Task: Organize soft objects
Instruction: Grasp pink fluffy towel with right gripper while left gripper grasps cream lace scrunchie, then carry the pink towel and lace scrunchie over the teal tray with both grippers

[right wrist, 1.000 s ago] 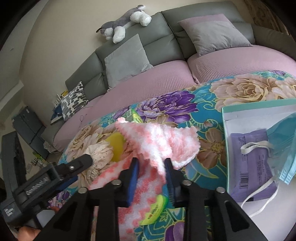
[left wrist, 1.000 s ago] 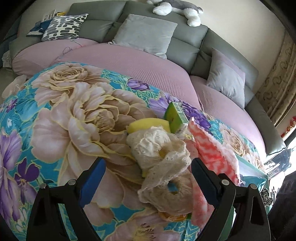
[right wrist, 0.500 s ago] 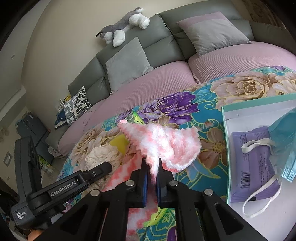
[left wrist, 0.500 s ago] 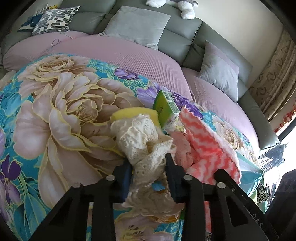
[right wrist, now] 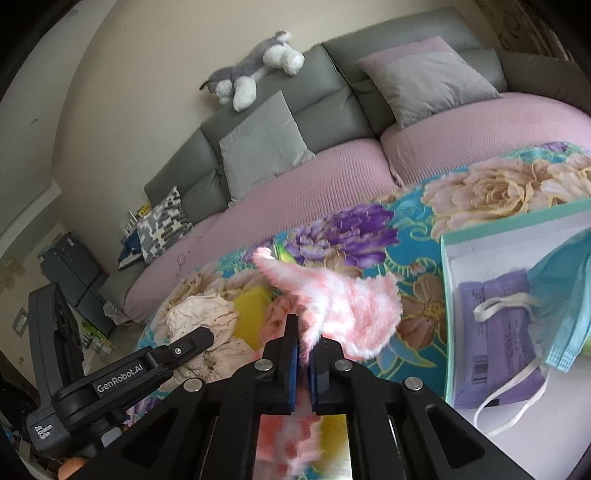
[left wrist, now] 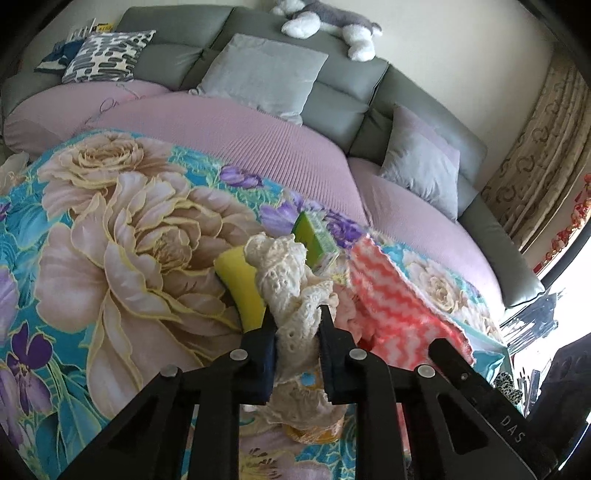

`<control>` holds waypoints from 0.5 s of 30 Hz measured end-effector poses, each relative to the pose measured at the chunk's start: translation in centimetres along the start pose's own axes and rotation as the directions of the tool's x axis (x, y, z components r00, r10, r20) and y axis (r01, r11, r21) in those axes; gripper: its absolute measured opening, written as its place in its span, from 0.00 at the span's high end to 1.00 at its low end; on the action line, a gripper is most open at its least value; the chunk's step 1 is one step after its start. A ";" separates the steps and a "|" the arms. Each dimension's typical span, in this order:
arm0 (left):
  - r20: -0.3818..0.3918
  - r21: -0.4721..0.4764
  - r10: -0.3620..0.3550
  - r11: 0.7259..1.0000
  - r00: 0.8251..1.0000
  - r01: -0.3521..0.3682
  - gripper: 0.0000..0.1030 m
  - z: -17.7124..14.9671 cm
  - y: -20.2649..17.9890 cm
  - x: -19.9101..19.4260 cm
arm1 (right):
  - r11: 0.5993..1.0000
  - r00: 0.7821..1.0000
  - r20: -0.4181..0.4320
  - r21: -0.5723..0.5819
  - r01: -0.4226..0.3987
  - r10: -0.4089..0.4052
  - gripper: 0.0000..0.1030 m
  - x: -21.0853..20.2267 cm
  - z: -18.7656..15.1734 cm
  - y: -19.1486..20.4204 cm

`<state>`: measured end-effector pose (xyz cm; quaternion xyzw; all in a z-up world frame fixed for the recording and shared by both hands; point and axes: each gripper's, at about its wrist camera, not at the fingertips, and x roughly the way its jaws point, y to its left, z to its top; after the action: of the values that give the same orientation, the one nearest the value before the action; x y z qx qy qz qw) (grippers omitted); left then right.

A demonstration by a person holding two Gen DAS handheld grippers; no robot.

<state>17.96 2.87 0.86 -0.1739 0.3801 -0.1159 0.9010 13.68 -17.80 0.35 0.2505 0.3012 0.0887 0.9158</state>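
Note:
My left gripper (left wrist: 296, 320) is shut on a cream lace cloth (left wrist: 286, 277) and holds it up over the floral blanket (left wrist: 110, 236). My right gripper (right wrist: 303, 336) is shut on a fluffy pink-and-white cloth (right wrist: 343, 299); the same cloth shows in the left wrist view (left wrist: 399, 295) as a pink zigzag towel. A yellow sponge (left wrist: 240, 280) and a green box (left wrist: 314, 240) lie behind the lace cloth. The left gripper's body (right wrist: 122, 376) shows in the right wrist view beside the lace cloth (right wrist: 199, 325).
A white box with a teal rim (right wrist: 447, 295) sits at the right, holding a purple packet (right wrist: 498, 332) and a blue face mask (right wrist: 565, 302). Behind the blanket a grey sofa with pink covers (left wrist: 258, 136) carries cushions and a plush dog (left wrist: 332, 22).
My left gripper closed from wide open onto the lace cloth and lifted it. My right gripper closed tight on the pink cloth and raised it.

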 end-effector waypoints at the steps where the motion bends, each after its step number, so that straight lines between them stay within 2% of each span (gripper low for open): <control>1: 0.012 0.003 -0.006 1.000 1.000 0.006 0.80 0.1 -0.1 -0.3 | 1.000 1.000 0.016 -0.002 -0.004 0.004 0.96 -0.4 0.2 0.1; 9: 0.128 0.062 -0.057 0.997 0.990 0.050 0.80 0.9 -1.7 -3.5 | 0.999 0.987 0.152 -0.019 -0.047 0.049 0.96 -4.4 1.8 1.0; 15: 0.180 0.090 -0.078 0.994 0.981 0.062 0.80 1.2 -2.5 -5.3 | 0.998 0.969 0.237 -0.041 -0.054 0.062 0.96 -7.7 2.7 1.5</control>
<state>15.01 2.71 6.10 -0.1590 0.2842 -0.1469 0.9340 9.06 -20.06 6.87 0.2524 0.1801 0.0897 0.9465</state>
